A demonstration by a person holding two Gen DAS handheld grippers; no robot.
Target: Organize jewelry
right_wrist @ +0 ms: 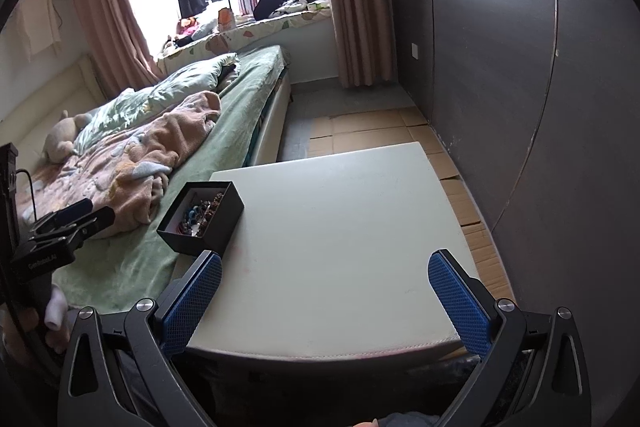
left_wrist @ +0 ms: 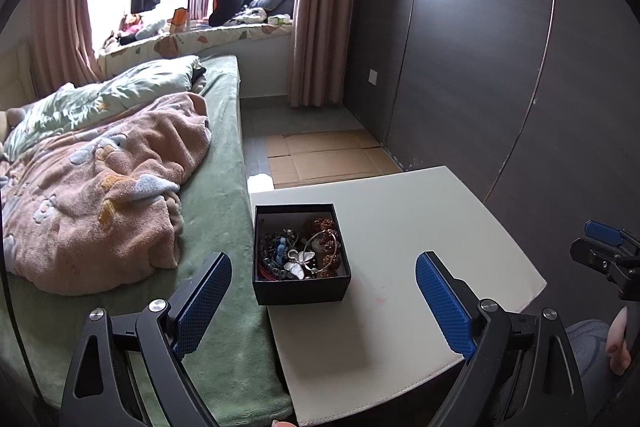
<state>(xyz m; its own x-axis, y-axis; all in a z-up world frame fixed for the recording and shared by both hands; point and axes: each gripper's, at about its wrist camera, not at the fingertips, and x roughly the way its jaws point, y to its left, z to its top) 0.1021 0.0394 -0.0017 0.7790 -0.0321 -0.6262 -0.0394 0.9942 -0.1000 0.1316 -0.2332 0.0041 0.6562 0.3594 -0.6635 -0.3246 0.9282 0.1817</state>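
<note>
A black open box [left_wrist: 300, 285] stands on the left part of a white table [left_wrist: 420, 247]. It holds tangled jewelry [left_wrist: 298, 253]: a silver butterfly piece, a thin bangle, brown bead bracelets, blue beads. My left gripper [left_wrist: 324, 301] is open and empty, just before the box. In the right wrist view the box [right_wrist: 208, 227] sits at the table's [right_wrist: 340, 227] left edge. My right gripper [right_wrist: 326, 301] is open and empty over the table's near edge, to the right of the box.
A bed with a green sheet [left_wrist: 216, 219] and a pink blanket [left_wrist: 100, 203] adjoins the table on the left. Flattened cardboard [left_wrist: 324, 157] lies on the floor beyond. A dark wardrobe wall [left_wrist: 500, 67] runs along the right. The right gripper shows at the left view's right edge [left_wrist: 604, 255].
</note>
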